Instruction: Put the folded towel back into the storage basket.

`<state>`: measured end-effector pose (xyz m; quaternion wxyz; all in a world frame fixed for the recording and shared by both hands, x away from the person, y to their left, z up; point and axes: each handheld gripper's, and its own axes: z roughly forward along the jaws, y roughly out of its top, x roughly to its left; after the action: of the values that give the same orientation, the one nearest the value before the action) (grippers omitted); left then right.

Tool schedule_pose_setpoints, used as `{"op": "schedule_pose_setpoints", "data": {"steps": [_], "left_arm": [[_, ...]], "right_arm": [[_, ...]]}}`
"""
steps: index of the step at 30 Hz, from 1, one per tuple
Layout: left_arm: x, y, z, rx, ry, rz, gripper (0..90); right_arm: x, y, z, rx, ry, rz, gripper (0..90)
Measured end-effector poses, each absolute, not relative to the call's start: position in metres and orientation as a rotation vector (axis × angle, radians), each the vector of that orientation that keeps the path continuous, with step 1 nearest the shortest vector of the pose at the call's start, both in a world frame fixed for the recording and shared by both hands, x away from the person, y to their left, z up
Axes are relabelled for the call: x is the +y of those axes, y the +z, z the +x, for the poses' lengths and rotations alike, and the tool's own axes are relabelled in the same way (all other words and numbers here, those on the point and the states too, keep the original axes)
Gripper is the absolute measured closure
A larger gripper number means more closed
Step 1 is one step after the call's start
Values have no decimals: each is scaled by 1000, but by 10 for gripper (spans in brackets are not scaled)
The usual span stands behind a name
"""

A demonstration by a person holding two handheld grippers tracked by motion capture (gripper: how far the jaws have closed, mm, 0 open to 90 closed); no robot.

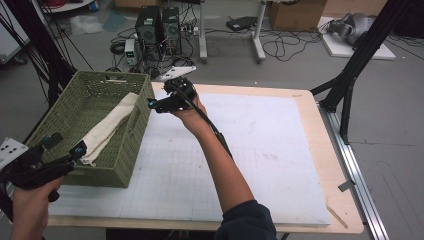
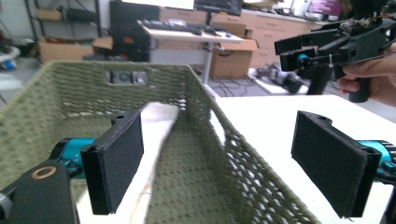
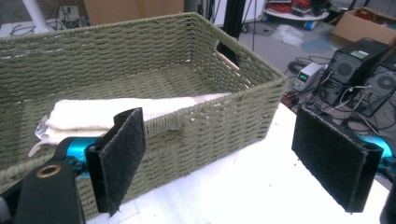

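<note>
Jaws wide, R arm [image 1: 220, 160] outstretched (basket-side)

No legible text anywhere.

White mat [image 1: 250, 150] on a wood-edged table [image 1: 320, 125]. Two black computer towers [image 1: 157, 25] on the floor behind it, cables [image 1: 280, 47] around them. Cardboard box [image 1: 297, 12] at the back, black frame legs [image 1: 350, 75] at right, white desk legs [image 1: 257, 30] behind.
</note>
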<state>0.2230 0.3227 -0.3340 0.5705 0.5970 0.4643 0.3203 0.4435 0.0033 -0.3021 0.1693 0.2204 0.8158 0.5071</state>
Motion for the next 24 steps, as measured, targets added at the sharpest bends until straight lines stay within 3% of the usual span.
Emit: {"op": "schedule_pose_setpoints", "data": {"steps": [24], "left_arm": [[277,-332,241,962,623,1473,174]], "right_arm": [[-79,-316,408,2281,1371,691,162]]}}
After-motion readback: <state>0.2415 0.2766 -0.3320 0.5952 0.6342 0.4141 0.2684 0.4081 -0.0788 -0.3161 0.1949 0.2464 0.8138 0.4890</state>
